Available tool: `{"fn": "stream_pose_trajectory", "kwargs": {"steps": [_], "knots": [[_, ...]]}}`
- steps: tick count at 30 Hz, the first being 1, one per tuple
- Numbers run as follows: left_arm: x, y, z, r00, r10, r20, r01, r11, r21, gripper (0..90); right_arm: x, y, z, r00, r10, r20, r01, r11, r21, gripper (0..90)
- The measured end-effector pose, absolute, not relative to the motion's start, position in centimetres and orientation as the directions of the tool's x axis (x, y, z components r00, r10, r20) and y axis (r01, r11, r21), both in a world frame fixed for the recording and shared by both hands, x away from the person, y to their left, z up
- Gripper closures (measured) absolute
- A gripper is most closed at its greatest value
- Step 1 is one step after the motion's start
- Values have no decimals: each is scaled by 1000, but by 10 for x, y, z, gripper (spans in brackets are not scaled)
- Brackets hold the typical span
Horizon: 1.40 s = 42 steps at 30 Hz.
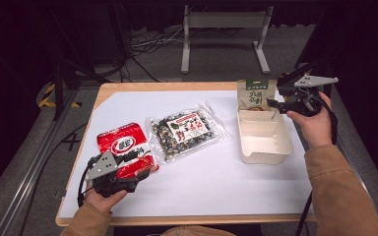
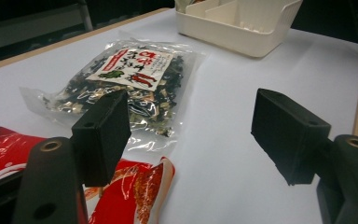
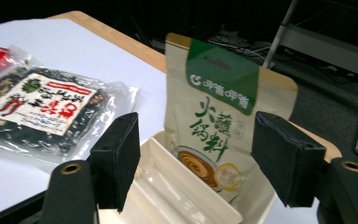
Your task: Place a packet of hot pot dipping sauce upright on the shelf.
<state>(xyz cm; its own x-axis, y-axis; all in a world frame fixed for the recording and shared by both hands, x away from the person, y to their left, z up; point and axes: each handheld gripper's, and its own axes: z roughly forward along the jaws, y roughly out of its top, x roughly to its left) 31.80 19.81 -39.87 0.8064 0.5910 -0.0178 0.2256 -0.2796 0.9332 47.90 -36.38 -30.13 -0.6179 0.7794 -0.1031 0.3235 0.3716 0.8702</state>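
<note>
Right gripper (image 1: 277, 104) sits at the far right corner of the tabletop (image 1: 216, 187), jaws wide apart, nothing gripped; the tan pouch (image 3: 223, 126) with green top stands upright betw. them in the right gripper view, pads clear of it. Pouch rests in the far compartment of the white tray (image 1: 270, 147), leaning at the tray's far wall. Tray lies along the right edge. Left gripper (image 1: 137, 158), near the front left corner, also wide open, empty, over the red packet (image 1: 123, 142), which lies flat. Clear bag (image 1: 189, 129) of dark dried food lies flat mid-table, just beside the red packet, apart from the tray.
</note>
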Motion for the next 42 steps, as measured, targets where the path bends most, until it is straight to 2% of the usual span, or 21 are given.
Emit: {"fn": "stream_pose_trajectory", "kwargs": {"steps": [7,25,42], "knots": [[318,205,-397,791,612,-9,231,-284,931,280,461,-355,-299,-638,766,-79,308,348,885,322],[325,219,-393,752,660,5,266,-310,913,256,419,-318,-300,-698,710,-96,262,378,888,322],[339,232,-397,695,719,-19,344,-309,887,261,385,-285,-324,-773,628,-88,231,409,883,313]]}}
